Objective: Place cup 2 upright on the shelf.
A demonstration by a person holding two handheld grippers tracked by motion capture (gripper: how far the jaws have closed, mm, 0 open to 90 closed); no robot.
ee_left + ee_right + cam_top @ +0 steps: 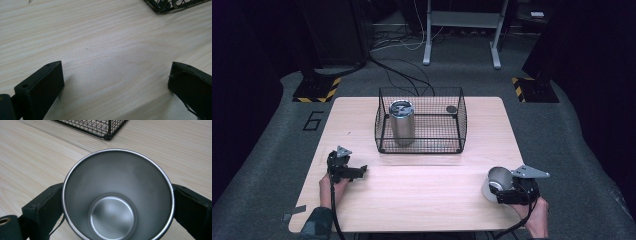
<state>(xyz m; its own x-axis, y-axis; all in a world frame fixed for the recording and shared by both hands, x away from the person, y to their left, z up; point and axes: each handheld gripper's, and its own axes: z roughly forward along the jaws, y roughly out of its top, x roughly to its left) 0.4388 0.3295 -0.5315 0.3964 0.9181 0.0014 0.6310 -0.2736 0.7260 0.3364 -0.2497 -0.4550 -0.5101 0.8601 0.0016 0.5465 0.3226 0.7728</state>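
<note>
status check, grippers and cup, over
Left gripper open, empty. Right gripper shut on steel cup. Wire basket ahead holds a tumbler.

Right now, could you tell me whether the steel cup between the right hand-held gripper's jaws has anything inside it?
No, the steel cup is empty; its bare bottom shows plainly.

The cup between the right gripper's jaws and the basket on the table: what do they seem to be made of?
Cup: apparently stainless steel, brushed matte inside, its rim catching light. Basket: thin wire mesh, seemingly metal coated black, open grid showing the table through it.
</note>
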